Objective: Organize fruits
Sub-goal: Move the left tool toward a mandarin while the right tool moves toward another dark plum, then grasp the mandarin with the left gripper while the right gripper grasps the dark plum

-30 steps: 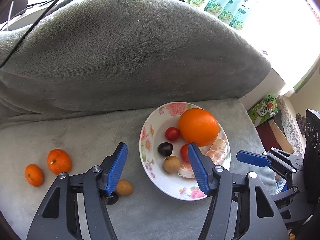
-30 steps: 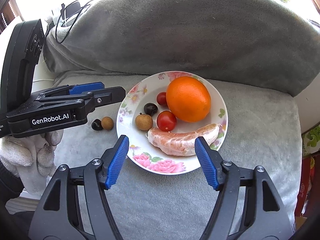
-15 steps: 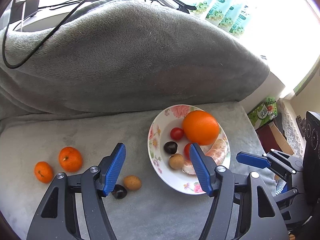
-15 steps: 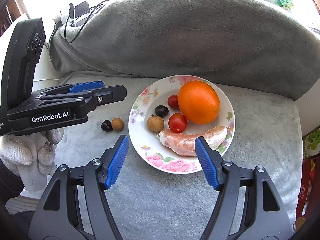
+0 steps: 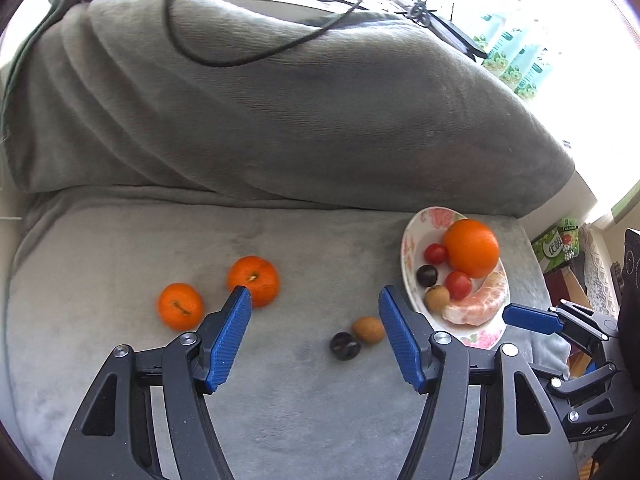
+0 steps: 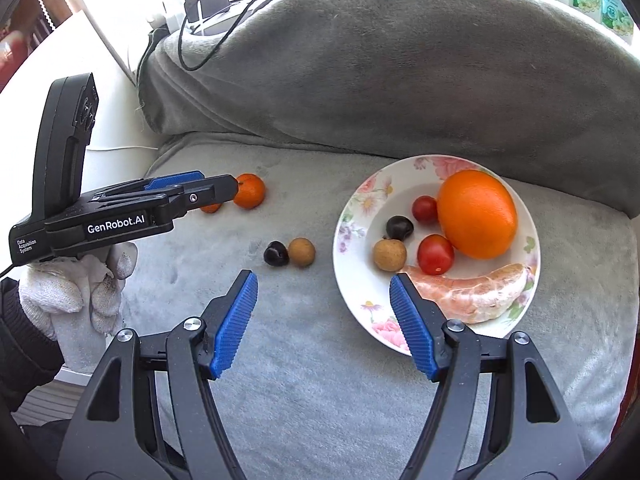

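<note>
From the left wrist, we held the left gripper (image 5: 314,300) wide open and empty, near the two mandarins (image 5: 253,280) at left, likely to gather them toward the plate (image 5: 408,248) at right. From the right wrist, our right gripper (image 6: 324,292) also gaped empty, near the loose longan (image 6: 301,252) and dark fruit (image 6: 276,253) left of the plate.

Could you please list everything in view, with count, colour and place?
Mandarins: two, orange, on the cushion, far left.
Dark fruit: one, near-black, on the cushion beside the plate.
Longan: one, brown, touching it.
Plate: one, white floral, on the right.
Orange: one, on the plate.
Cherry tomatoes: two, red, on the plate.
Plate's dark fruit and longan: one each.
Peeled segments: one piece, pale orange, plate front.
Blanket: grey, behind.
Left gripper: open.
Right gripper: open.
</note>
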